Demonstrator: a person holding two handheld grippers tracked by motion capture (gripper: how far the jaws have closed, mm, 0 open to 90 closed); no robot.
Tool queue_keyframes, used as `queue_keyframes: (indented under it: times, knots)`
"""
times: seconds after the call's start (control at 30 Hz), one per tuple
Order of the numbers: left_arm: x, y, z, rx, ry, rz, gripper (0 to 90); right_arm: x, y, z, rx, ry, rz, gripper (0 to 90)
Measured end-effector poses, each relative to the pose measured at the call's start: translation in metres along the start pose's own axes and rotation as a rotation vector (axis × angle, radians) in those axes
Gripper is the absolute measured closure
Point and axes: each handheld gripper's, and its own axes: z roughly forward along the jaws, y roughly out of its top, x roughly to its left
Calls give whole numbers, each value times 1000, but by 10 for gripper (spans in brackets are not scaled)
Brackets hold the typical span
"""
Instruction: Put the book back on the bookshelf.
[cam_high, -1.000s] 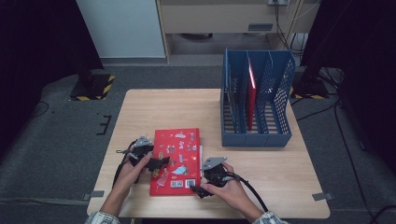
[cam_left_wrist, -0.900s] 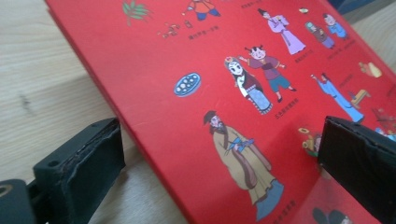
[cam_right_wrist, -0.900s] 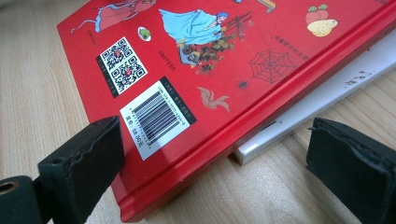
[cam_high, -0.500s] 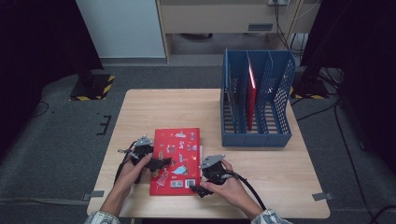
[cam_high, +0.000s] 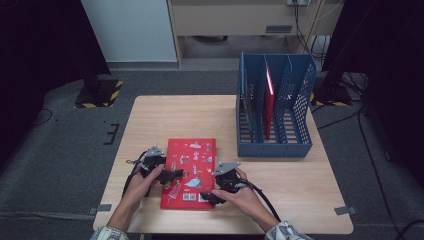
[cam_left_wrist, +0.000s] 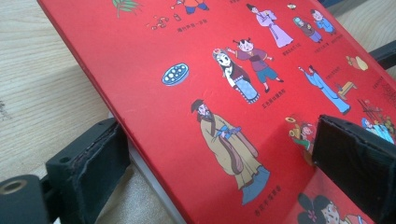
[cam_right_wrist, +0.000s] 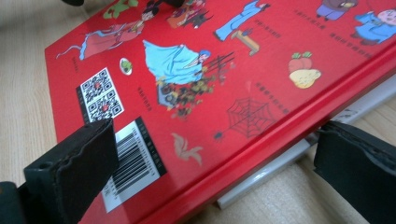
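I had both grippers at the red book, which lay back cover up near the front edge of the table, its long axis running away from me toward the far edge. The barcode and QR code sat at the near end.

The left gripper straddled the book's left long edge — one jaw under the raised cover, the other above the printed figures, the two apart and not yet pinching. The right gripper bracketed the near right corner the same way, jaws wide, one over the barcode and one outside beside the white page block.

I judged the book a stiff hardcover, fairly heavy for its size, with a glossy cover that could slide between the pads. The boards would not bend, so a hold on the edge, pads well in over the cover, looked safest; a grip on the corner alone might let it swing.

The blue file rack stood well apart at the far right, a red book already upright in it.
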Motion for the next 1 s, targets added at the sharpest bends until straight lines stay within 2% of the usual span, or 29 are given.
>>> queue_keyframes:
  times: [0.17,0.23,0.3,0.5,0.67,0.8,1.0]
  knots:
    - [0,1,-2,-7,0,2,60,0,2,0,12,-2,7,2]
    - [0,1,-3,-25,-8,-5,99,0,3,1,11,-12,-1,6]
    - [-1,2,-3,-31,-13,-2,127,0,4,1,18,-12,10,11]
    - [-2,3,-4,-21,-11,1,127,-2,7,-1,36,-9,28,40]
    - [-1,4,-8,-39,-14,7,164,-3,10,1,38,-29,34,45]
    - [-2,5,-10,-52,-29,-7,187,-2,13,1,44,-41,47,52]
    - [-3,7,-12,-42,-23,1,192,-1,16,0,50,-55,51,63]
